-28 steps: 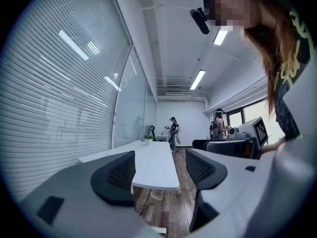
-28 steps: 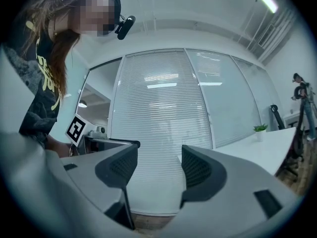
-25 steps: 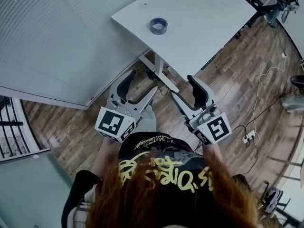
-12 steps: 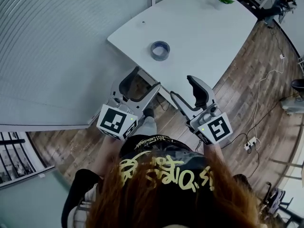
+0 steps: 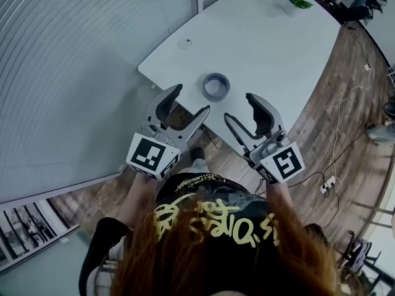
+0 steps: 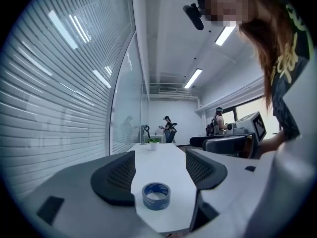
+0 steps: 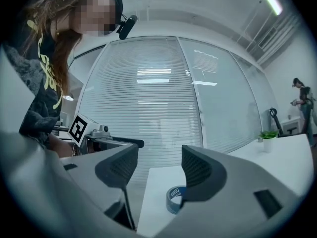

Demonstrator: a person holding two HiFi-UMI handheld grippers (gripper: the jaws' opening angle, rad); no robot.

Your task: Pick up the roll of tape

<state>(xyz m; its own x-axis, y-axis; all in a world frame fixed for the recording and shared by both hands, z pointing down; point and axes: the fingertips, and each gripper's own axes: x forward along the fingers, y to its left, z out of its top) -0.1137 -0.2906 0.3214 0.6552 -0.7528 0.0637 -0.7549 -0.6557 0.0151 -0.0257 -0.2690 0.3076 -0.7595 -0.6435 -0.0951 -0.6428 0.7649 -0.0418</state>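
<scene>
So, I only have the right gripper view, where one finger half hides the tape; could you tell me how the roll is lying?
Observer: The roll of tape lies flat, hole upward, on the white table, close to its near edge.
Operator: Thank you. Is the left gripper holding anything?
Observer: No. The left gripper is open and its fingers grip nothing; the roll sits on the table beyond them.
Operator: And where is the roll relative to both grippers?
Observer: In the head view it lies ahead of them, between the left gripper and the right gripper, touching neither.
</scene>
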